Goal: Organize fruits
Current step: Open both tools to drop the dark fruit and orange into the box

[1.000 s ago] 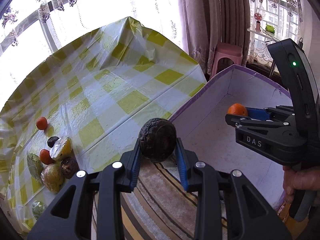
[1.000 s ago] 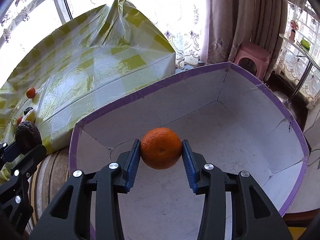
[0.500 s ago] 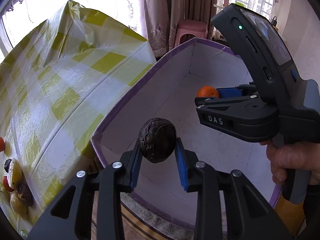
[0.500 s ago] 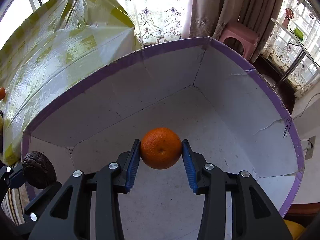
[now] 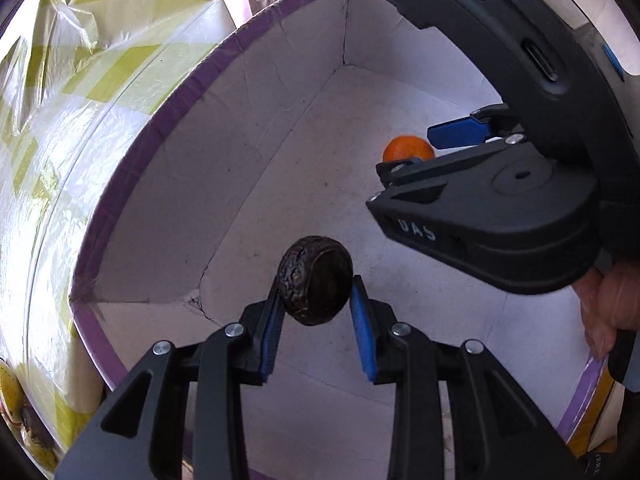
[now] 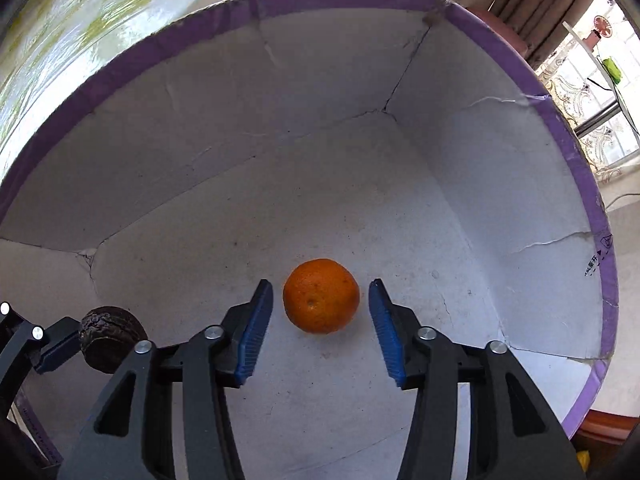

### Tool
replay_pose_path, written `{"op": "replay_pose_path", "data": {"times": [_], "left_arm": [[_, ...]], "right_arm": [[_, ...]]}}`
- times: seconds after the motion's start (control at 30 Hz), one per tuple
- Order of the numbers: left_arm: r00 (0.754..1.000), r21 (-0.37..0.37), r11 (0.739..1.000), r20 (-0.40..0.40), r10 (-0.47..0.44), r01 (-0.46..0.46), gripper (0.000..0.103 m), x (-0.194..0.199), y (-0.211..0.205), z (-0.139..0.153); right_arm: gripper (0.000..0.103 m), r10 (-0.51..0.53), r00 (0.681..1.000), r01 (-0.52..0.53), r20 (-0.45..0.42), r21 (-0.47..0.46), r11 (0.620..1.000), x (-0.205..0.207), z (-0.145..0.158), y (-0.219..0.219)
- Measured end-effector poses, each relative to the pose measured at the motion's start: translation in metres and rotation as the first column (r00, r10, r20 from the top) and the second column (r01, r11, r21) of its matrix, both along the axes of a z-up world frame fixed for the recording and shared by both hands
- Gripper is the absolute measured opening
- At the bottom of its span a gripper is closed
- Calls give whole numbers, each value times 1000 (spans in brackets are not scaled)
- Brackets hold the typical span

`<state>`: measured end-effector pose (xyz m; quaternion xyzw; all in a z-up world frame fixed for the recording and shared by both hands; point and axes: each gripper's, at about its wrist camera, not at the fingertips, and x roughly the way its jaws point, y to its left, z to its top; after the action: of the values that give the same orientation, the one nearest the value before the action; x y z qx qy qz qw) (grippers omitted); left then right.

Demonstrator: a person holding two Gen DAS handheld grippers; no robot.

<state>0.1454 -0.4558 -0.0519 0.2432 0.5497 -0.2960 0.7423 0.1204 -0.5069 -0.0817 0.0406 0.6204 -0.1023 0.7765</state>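
Note:
A white cardboard box with a purple rim [image 5: 168,108] fills both views [image 6: 568,128]. My left gripper [image 5: 316,304] is shut on a dark wrinkled round fruit [image 5: 316,280] and holds it inside the box above the floor. That fruit also shows at the left of the right wrist view [image 6: 108,338]. My right gripper [image 6: 322,316] is open inside the box. An orange [image 6: 321,295] sits between its blue pads, clear of both. The orange also shows in the left wrist view [image 5: 406,149], beyond the right gripper's body.
A table under a yellow-and-white checked plastic cloth [image 5: 60,128] stands left of the box. Some fruits [image 5: 16,420] show at the lower left edge. A pink stool [image 6: 500,24] and curtains stand behind the box.
Both grippers moved deeper into the box. My right gripper opened and let go of the orange. My left gripper still holds the dark fruit.

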Motion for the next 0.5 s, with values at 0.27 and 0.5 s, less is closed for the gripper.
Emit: {"op": "replay_pose_path", "data": {"times": [0.27, 0.5], "left_arm": [[1000, -22, 1000, -9, 14, -14, 40, 8, 3, -1], [1000, -41, 999, 16, 13, -12, 52, 8, 7, 2]], "right_arm": [[71, 7, 1000, -6, 29, -14, 1000, -6, 0, 6], [81, 15, 998, -13, 67, -30, 999, -10, 4, 10]]}}
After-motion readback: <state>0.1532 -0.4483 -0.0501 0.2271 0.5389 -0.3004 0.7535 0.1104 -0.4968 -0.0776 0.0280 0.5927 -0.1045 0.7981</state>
